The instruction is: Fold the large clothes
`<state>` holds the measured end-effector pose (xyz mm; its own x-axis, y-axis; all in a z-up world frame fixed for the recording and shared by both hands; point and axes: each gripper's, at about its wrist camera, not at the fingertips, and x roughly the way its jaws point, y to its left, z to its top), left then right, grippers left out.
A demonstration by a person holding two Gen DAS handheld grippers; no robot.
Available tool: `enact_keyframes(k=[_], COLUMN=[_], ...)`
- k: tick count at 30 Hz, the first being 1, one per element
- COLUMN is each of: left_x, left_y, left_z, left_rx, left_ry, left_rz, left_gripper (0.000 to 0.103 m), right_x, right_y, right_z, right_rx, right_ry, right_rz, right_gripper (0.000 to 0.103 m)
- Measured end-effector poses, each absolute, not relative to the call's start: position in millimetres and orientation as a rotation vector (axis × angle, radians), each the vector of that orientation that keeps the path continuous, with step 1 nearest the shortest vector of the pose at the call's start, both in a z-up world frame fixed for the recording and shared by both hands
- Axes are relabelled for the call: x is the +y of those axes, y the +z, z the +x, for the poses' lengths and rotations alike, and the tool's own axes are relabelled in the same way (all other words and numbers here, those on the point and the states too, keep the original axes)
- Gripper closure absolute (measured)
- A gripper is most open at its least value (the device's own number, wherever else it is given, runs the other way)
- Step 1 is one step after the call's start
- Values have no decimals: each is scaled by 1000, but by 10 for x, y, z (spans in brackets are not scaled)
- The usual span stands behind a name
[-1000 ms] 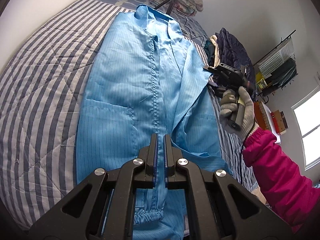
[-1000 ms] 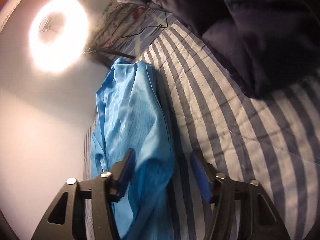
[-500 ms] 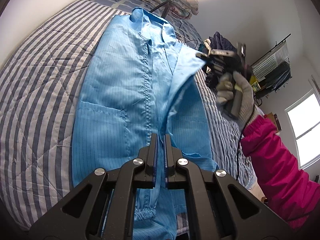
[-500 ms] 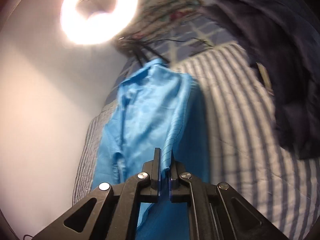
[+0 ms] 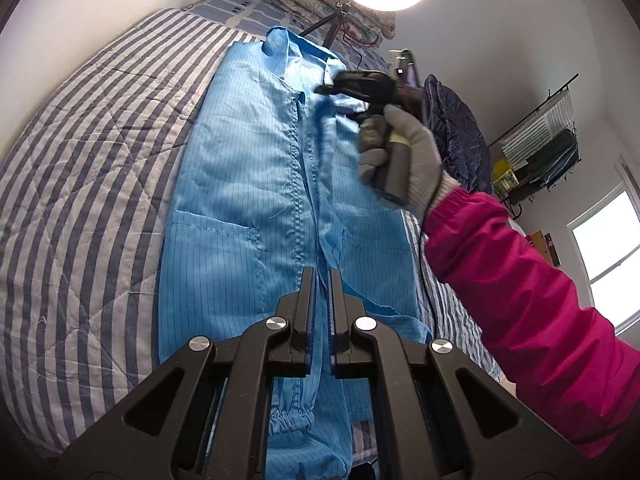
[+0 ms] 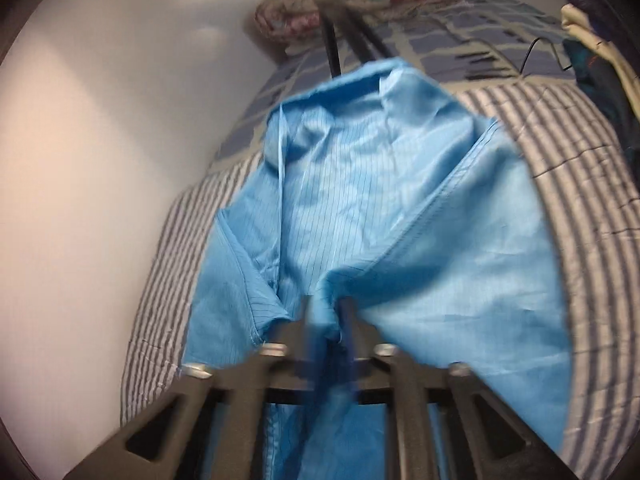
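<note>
Now your left gripper (image 5: 319,280) is pressed together over the coat (image 5: 240,208); only your right view shows the right gripper (image 6: 326,312) just opening, fabric between.

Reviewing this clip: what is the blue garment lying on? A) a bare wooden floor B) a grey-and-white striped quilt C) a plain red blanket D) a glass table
B: the blue garment is spread over a grey-and-white striped quilt, whose stripes show on both sides of it.
</note>
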<state>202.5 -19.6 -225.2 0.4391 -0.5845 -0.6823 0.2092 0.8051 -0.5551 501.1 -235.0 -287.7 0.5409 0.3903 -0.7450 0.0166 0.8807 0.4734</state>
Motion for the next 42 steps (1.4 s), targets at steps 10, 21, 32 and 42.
enact_keyframes(k=[10, 21, 32, 42], left_x=[-130, -319, -342, -323], left_y=[-2139, -2068, -2086, -1977], left_z=[1974, 1958, 1912, 1785], left_rx=[977, 962, 948, 904], left_ry=[-489, -496, -467, -455], left_rz=[-420, -372, -328, -300], left_gripper=[102, 102, 102, 102], right_x=[-2408, -3073, -3369, -2862], right_y=[-2646, -2316, -3111, -2979], right_z=[4616, 2920, 1663, 998], right_rx=[999, 1020, 1189, 1195], right_ry=[408, 406, 418, 698], right_rz=[483, 346, 457, 463], right_gripper=[38, 50, 49, 59])
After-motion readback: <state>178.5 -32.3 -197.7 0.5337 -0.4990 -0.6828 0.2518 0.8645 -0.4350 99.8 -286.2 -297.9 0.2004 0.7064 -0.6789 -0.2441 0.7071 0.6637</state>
